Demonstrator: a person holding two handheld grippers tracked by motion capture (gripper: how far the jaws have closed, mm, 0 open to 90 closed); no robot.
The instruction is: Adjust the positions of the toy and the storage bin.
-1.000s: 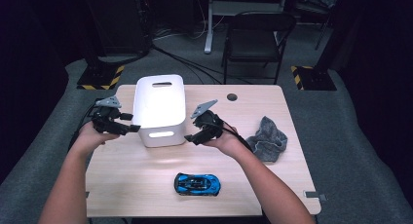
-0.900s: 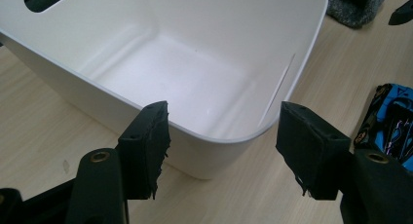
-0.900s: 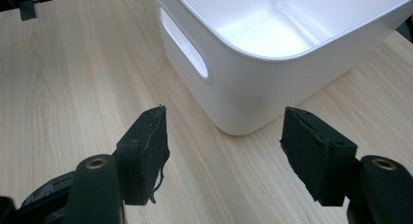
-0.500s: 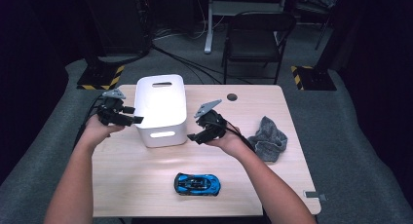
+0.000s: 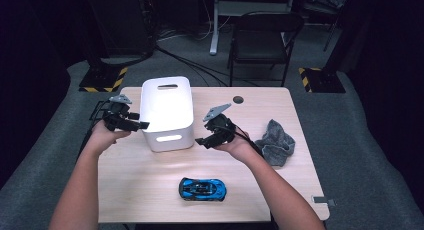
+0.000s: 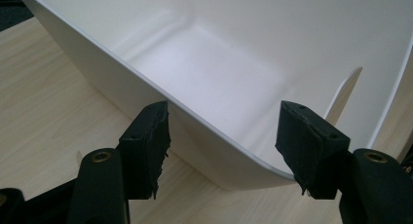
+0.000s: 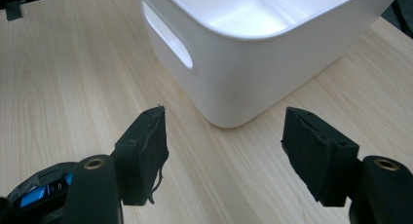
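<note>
Dim room, light falling mostly on a pale wooden table set on grey carpet. Beyond the far edge, a black chair, a grey post and loose cables on the floor. Yellow-and-black striped feet far left and far right, darkness behind.

Bare table lies open in front of the white bin, save the toy car.
</note>
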